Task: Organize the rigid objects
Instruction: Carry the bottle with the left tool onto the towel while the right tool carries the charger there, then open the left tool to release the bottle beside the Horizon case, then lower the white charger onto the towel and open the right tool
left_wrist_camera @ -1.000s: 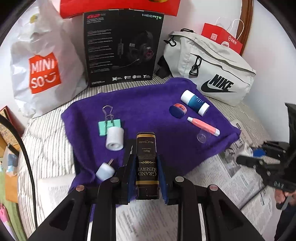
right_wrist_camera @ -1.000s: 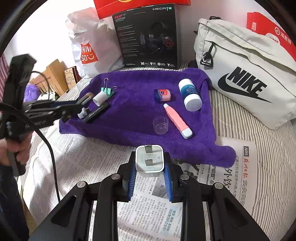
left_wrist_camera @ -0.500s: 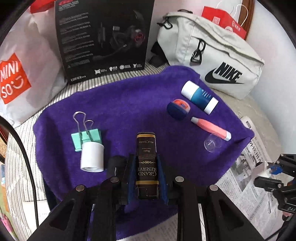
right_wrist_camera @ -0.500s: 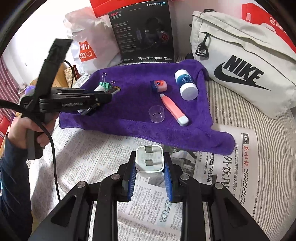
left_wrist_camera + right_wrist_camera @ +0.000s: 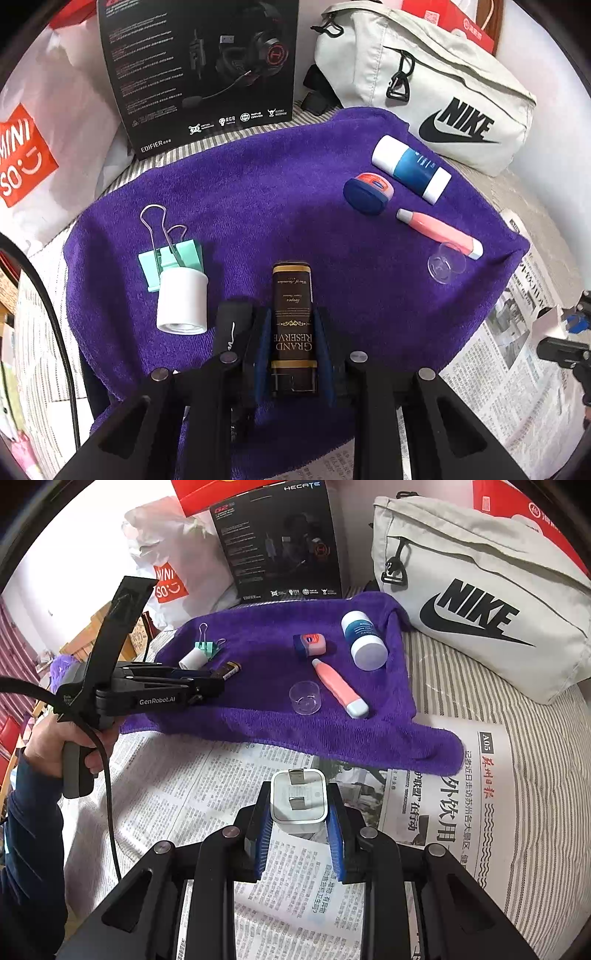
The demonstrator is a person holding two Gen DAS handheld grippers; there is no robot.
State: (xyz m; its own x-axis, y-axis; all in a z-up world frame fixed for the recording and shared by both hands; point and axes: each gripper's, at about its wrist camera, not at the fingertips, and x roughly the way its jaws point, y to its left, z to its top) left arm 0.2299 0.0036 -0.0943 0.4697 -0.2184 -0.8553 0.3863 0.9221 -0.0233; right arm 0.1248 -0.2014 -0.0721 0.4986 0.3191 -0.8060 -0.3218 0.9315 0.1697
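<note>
My left gripper [image 5: 292, 325] is shut on a dark "Grand Reserve" box [image 5: 293, 317] and holds it low over the purple towel [image 5: 266, 206]; it also shows in the right wrist view [image 5: 221, 674]. My right gripper [image 5: 298, 812] is shut on a white plug adapter [image 5: 298, 799] above the newspaper [image 5: 221, 775]. On the towel lie a green binder clip [image 5: 171, 258], a white cylinder [image 5: 181, 306], a blue-and-white bottle [image 5: 412, 168], a small blue tin [image 5: 367, 188], a pink tube [image 5: 439, 232] and a clear cup [image 5: 445, 264].
A black headset box [image 5: 203, 70], a white Miniso bag [image 5: 33, 147] and a grey Nike bag [image 5: 424, 85] stand behind the towel. A black item [image 5: 229, 325] lies left of my left fingers. Striped bedding [image 5: 535, 757] extends right.
My left gripper has moved forward over the towel with the box, toward the binder clip and white cylinder. My right gripper has stayed over the newspaper with the adapter.
</note>
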